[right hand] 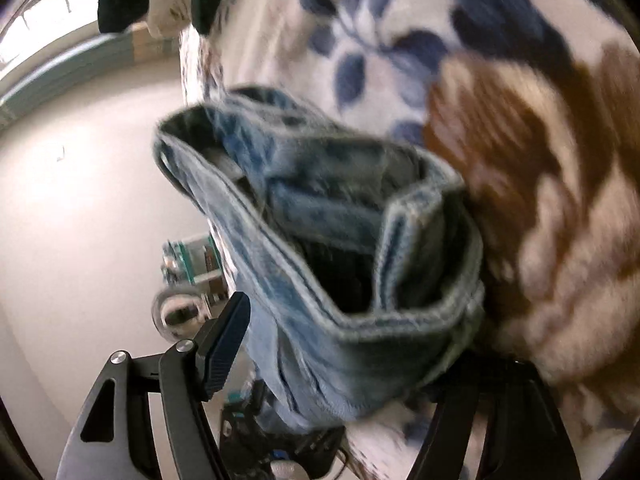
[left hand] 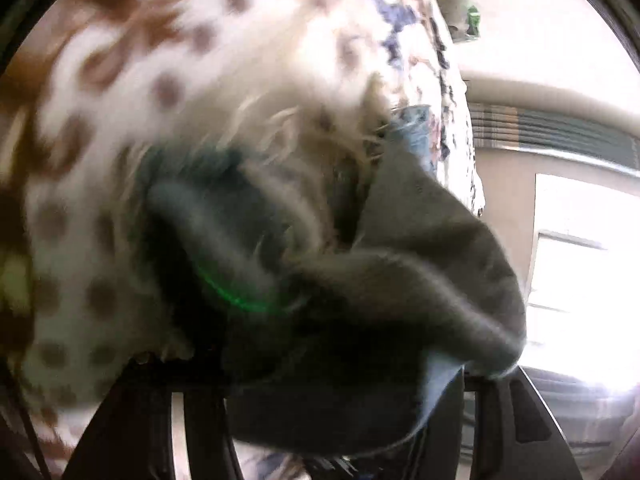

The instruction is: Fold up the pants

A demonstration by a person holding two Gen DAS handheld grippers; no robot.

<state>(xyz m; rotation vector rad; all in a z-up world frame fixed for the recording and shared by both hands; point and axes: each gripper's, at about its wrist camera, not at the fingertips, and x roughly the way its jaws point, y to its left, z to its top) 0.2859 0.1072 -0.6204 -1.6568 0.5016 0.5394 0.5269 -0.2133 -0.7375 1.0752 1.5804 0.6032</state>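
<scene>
Left tool (left hand: 344, 436), seen from its own wrist camera, reaches forward from the bottom of the frame, with both dark fingers mostly covered by a bunched fold of grey fabric (left hand: 420, 272). The fold drapes over the finger region and hides the tips; whether the fingers are spread or pressed together cannot be told. Behind the grey fabric lies a white bedspread (left hand: 168, 92) with brown spots and a blue leaf print, filling the left and upper part of the view. A bright window (left hand: 588, 264) stands at the right edge. The view is blurred.

Right tool (right hand: 344, 364), seen from the right wrist camera, shows one black ribbed finger (right hand: 224, 344) at lower left, bare and standing apart from the cloth. The other finger (right hand: 492, 412) at lower right is largely hidden under the cloth. The gap between them is wide, and the pants (right hand: 320, 220), blue denim, sag into that gap. The waistband forms an open loop facing the camera, resting against the right-hand finger and over the bedspread (right hand: 520, 160). Whether the fingers actually pinch the denim cannot be told. A pale floor (right hand: 80, 200) shows at left, with small cluttered items (right hand: 188, 260) near the left finger.
</scene>
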